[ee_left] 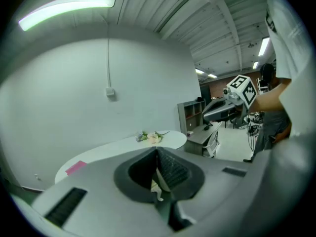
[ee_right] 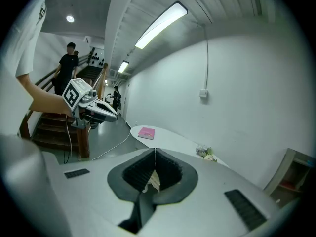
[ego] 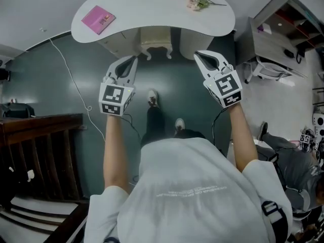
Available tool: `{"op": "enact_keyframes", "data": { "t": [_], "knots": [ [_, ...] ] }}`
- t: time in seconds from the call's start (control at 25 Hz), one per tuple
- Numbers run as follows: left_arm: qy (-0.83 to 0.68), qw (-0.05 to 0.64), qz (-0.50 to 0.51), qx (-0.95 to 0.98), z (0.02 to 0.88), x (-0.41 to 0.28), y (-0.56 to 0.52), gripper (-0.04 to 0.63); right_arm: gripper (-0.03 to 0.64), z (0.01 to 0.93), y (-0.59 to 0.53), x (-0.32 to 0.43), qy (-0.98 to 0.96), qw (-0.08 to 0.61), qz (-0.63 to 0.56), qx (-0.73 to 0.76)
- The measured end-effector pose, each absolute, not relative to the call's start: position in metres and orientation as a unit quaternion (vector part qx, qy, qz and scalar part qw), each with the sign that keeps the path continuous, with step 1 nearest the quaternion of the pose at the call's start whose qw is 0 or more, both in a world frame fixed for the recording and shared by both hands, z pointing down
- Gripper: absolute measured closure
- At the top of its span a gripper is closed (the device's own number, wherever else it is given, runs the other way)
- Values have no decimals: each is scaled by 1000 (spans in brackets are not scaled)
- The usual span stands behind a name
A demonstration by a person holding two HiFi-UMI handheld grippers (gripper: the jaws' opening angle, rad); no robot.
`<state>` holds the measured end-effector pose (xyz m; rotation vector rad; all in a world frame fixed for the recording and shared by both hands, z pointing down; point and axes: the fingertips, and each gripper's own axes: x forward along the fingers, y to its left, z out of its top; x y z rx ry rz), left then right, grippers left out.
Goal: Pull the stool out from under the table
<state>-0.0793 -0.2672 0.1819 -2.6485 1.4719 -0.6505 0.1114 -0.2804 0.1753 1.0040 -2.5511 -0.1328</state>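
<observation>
The left gripper (ego: 132,61) and right gripper (ego: 199,55) were both closed tight on nothing, held short of the stool (ego: 156,45), which sat tucked under the white table (ego: 152,9). This looked like the approach. Next, the jaws would need to open and take the seat's near edge. The person's own feet stood in the pull path, and a cable (ego: 76,85) trailed to the left.

The person wears a pale grey short-sleeved T-shirt (ego: 202,186) with a thin line of small print, dark trousers (ego: 154,121) and light shoes (ego: 152,98). The left tool (ego: 134,59) and right tool (ego: 198,54) are light grey shells with dark ribbed pads (ee_left: 173,169). Each carries a black-and-white marker cube (ego: 115,98) and a thin black cable (ego: 132,127).
</observation>
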Motion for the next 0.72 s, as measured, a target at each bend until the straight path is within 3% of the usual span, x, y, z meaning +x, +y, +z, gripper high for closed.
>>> {"op": "enact_keyframes", "data": {
  "t": [0.4,0.72],
  "knots": [
    [435,-16,-224,-872,273,-126,-404,580,601,249,-403,79,-896,212,-5,390],
    [417,-50,-252,-872,408,-151,-468,580,601,357,-465,38,-904,213,7,370]
  ]
}}
